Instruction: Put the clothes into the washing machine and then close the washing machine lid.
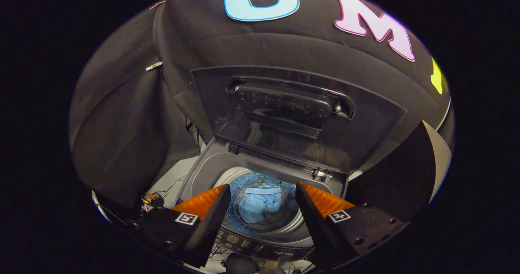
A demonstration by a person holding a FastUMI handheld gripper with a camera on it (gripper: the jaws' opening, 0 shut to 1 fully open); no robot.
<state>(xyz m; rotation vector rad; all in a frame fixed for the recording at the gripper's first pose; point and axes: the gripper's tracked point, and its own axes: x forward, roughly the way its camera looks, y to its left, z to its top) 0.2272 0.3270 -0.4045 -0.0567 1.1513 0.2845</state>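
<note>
- Two-finger gripper with black fingers and orange ribbed backs (pixel 263 209): fingers spread wide, nothing between them, raised above the machine's open mouth.
- Light blue soft cloth garment (pixel 262 207): crumpled at the bottom of the perforated shiny metal drum (pixel 239 184), seen in the gap between the fingers, well below them.
- Garment probably light and limp, easy to pinch at any fold; no more handling needed, judging by its place.
- Dark smoky translucent plastic lid (pixel 296 115): upright, hinged at the rear of the grey top-loading washing machine (pixel 203 172), with a moulded black handle recess.
- Lid likely stiff, smooth, perhaps slippery; best taken at the upper free edge and brought down gently.
</note>
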